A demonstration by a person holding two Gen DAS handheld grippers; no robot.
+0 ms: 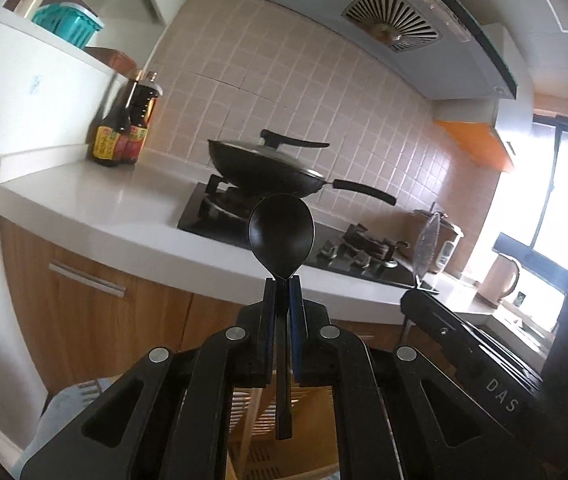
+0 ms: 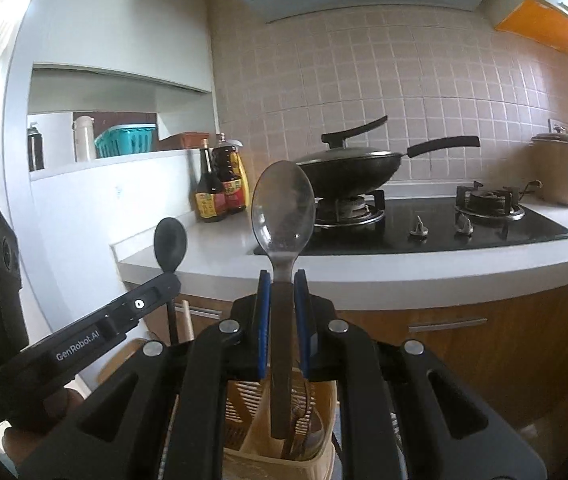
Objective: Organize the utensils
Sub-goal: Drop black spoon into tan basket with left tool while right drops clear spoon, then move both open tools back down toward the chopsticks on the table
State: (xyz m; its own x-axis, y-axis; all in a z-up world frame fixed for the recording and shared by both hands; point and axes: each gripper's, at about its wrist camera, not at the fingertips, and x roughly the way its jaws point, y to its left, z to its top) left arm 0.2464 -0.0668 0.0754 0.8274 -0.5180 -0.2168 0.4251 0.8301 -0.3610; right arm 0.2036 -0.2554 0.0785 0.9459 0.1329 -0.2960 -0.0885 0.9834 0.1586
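Left wrist view: closest in, the left gripper (image 1: 283, 280) has its jaws clamped almost fully together on the neck of a matte black plastic spoon (image 1: 281, 236), bowl upright above the blue pads, flat handle hanging down between the black linkages. Below the handle sits a beige slatted plastic utensil holder (image 1: 259, 412). At the right edge the right gripper (image 1: 424, 284) reaches in, carrying a shiny metal spoon (image 1: 430, 240) seen edge-on.

From the right wrist camera, that gripper's jaws are likewise pinched nearly shut on the metal spoon's dark handle, its bowl standing upright and the handle's end hanging over the holder, in which other utensils stand. The left gripper shows at lower left, a hand (image 2: 39, 408) gripping its body, the black spoon raised above it.

Beyond both tools runs the white counter (image 1: 95, 200) over wooden cabinet fronts (image 1: 83, 312). On it lies a black glass gas hob (image 2: 484, 232); a black lidded wok (image 2: 350, 164) rests on its left burner. Two dark sauce bottles with yellow-and-red labels (image 2: 221, 188) stand in the left corner of the counter, against the pink tiled wall (image 2: 404, 80). A tan rice cooker (image 2: 560, 172) stands at the far right, and a grey range hood (image 1: 384, 28) hangs overhead.
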